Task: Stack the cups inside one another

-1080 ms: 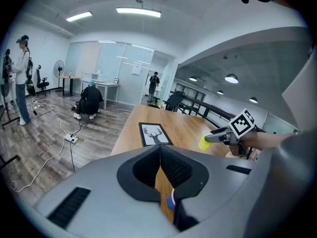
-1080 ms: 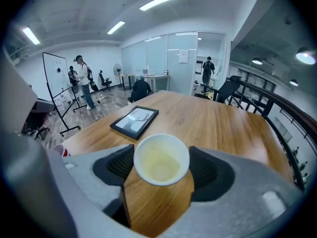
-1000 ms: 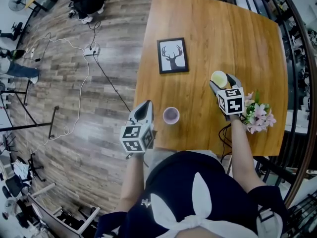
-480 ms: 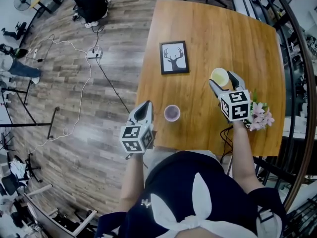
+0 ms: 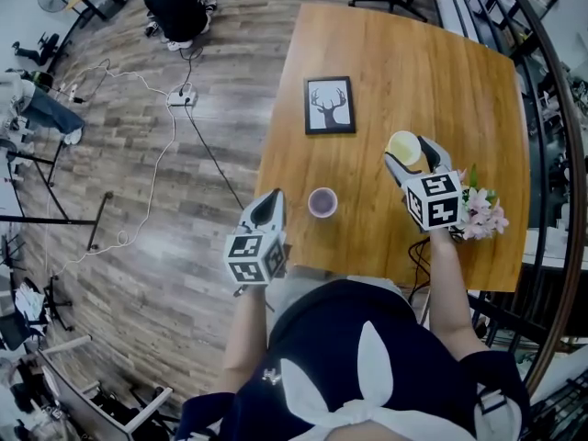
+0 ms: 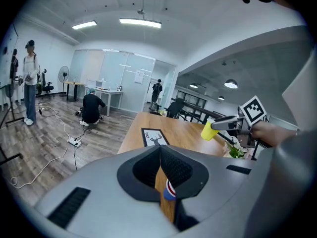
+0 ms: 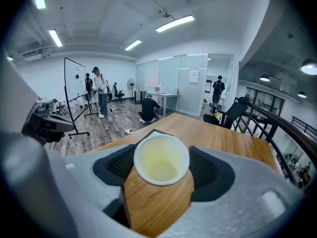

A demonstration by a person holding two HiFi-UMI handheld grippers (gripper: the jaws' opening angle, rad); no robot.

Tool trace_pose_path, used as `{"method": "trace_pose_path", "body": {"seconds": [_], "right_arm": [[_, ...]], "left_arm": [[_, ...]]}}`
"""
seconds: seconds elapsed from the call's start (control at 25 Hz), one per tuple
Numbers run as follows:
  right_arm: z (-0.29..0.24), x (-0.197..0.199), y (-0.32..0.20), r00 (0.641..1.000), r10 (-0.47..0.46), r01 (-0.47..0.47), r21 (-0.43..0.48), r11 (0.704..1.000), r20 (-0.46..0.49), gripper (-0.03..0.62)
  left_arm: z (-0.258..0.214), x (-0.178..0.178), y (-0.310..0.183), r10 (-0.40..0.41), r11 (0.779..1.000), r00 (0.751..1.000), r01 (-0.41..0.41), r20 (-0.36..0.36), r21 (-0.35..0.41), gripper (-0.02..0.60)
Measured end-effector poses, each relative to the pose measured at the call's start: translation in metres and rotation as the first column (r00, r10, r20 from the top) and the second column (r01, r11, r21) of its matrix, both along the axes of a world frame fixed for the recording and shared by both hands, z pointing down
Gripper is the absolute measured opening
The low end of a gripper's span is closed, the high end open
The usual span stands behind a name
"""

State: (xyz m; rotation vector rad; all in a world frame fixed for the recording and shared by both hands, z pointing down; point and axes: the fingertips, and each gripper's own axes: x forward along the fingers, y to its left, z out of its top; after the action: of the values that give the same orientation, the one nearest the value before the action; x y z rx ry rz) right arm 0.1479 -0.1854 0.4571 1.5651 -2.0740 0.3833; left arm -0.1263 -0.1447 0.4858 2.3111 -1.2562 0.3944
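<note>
Yellow cup [image 5: 404, 147] is clamped in my right gripper's [image 5: 411, 152] wide jaws, clear above the table [image 5: 404, 62]. My left gripper [image 5: 269, 202] hangs off the table edge, jaws together, empty. Purple cup [image 5: 322, 202] stands nearby.

purple cup [image 6: 169, 191] mostly hidden behind left hand-held gripper [image 6: 159, 152]; flowers [image 5: 484, 211] partly covered.

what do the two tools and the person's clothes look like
Both the left tool and right tool are grey, with dark ribbed pads and a white cube of black square markers. The person wears a dark navy top with a white print.
</note>
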Motion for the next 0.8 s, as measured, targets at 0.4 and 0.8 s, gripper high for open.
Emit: {"method": "trace_pose_path", "body": {"seconds": [0.4, 0.8], "right_arm": [[-0.004, -0.025, 0.011, 0.998, -0.065, 0.065, 0.004, 0.998, 0.007, 0.344], [0.006, -0.074, 0.024, 0.983, -0.182, 0.183, -0.017, 0.983, 0.03, 0.344]], "left_arm": [[-0.002, -0.006, 0.017, -0.02, 1.0, 1.0, 0.02, 0.003, 0.002, 0.018], [0.0, -0.024, 0.03, -0.084, 0.996, 0.996, 0.084, -0.004, 0.008, 0.018]]}}
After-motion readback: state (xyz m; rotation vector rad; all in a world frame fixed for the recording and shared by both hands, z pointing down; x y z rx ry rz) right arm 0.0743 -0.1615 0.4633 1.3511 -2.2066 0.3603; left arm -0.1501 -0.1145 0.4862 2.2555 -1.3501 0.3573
